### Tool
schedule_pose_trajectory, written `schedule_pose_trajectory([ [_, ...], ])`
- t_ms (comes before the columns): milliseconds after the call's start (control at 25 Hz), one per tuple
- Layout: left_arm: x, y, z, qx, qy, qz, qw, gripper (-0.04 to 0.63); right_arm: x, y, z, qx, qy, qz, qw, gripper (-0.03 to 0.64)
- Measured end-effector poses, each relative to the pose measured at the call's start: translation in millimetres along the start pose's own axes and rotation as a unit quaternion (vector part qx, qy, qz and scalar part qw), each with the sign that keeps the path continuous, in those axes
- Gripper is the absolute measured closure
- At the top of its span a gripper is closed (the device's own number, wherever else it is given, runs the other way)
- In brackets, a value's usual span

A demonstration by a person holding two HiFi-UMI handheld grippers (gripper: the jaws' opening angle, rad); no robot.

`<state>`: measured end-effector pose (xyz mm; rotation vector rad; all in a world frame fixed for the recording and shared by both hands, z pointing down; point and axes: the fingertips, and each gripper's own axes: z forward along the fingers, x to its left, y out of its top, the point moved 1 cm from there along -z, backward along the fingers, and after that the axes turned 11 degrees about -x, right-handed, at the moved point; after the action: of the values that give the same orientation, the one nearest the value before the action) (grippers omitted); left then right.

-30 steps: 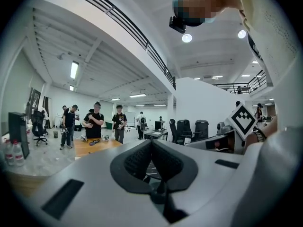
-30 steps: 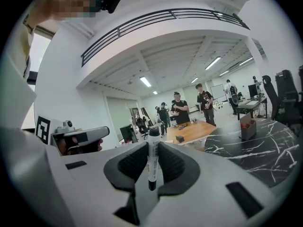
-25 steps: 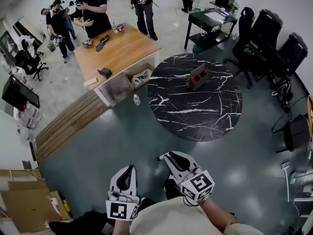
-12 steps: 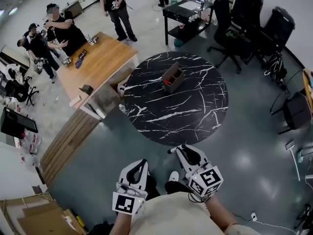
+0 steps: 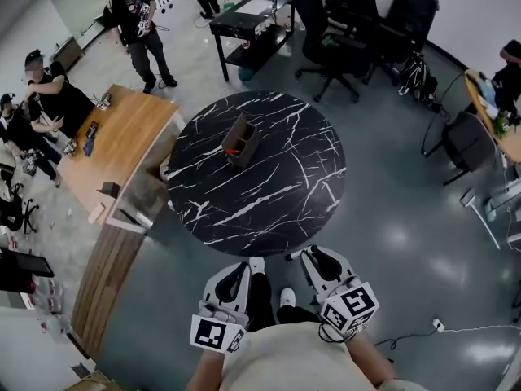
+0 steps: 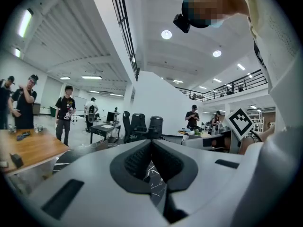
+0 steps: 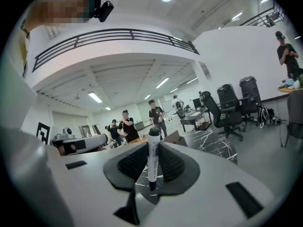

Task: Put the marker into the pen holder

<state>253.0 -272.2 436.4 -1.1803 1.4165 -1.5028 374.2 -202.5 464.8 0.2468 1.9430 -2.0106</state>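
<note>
A brown pen holder [image 5: 242, 139] stands on the round black marble table [image 5: 277, 194], with something red inside it. My right gripper [image 5: 307, 256] is held low near my body, short of the table's near edge. In the right gripper view it [image 7: 151, 149] is shut on a white marker with a black cap [image 7: 152, 162], which stands upright between the pads. The pen holder [image 7: 176, 137] shows beyond it on the table [image 7: 213, 143]. My left gripper [image 5: 237, 272] hangs beside the right one. In its own view the left gripper [image 6: 151, 151] is shut with nothing in it.
A wooden desk [image 5: 114, 141] stands left of the table with people around it. Black office chairs [image 5: 342, 15] and a black desk [image 5: 252, 19] stand behind the table. A cable [image 5: 456, 330] lies on the floor at the right. My shoes [image 5: 285, 297] show between the grippers.
The table and pen holder have shifted left and come nearer in the head view as I walk around. Both grippers stay by my body, the marker still held.
</note>
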Motion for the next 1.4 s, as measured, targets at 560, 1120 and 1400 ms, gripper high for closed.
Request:
schedule_pose_trajectory([
  [560,114.6,-1.9,135.9,-0.023,-0.109,-0.028,0.9933,0.583,-21.6,18.0,113.2,0.006,-0.095,-0.018,0.995,0.535],
  [1120,216.2,3.9,171.5,-0.045,-0.078,-0.037,0.9953,0.583,-24.0,36.1,206.3,0.010,-0.099,-0.046,0.994,0.535],
  [1400,223.8,-2.0,203.3,-0.051,-0.032,-0.041,0.9973,0.583,-49.1,30.2,235.5,0.045,-0.051,-0.045,0.997,0.535],
])
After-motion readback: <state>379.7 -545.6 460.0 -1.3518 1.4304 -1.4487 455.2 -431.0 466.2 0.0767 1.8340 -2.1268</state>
